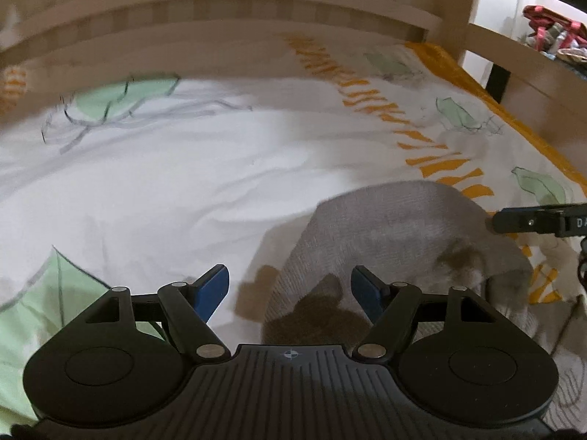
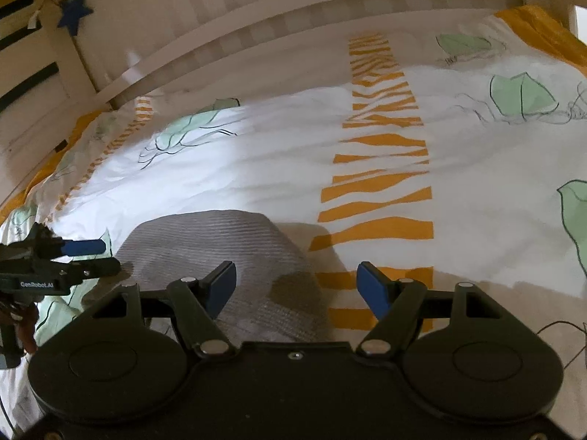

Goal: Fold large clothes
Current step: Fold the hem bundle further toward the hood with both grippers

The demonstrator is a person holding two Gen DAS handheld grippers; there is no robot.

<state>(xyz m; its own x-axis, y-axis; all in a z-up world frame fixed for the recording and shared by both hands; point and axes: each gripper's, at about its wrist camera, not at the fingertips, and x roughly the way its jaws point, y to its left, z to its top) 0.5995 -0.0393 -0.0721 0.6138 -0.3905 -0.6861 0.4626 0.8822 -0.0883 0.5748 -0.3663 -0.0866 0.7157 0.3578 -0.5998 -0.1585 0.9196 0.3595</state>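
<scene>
A grey ribbed knit garment (image 1: 396, 231) lies in a rounded heap on the bed; it also shows in the right wrist view (image 2: 220, 242). My left gripper (image 1: 290, 293) is open and empty, its blue pads just above the garment's near left edge. My right gripper (image 2: 297, 288) is open and empty, above the garment's right edge. The right gripper's tip shows at the right edge of the left wrist view (image 1: 528, 220), beside the garment. The left gripper shows at the left of the right wrist view (image 2: 73, 256), next to the garment.
The bed cover (image 2: 256, 168) is white with orange stripes (image 2: 381, 183) and green leaves. A pale wooden bed rail (image 1: 220, 7) runs along the far side. A blue star (image 2: 75, 11) hangs at the left corner. Coloured items (image 1: 550, 33) lie beyond the bed.
</scene>
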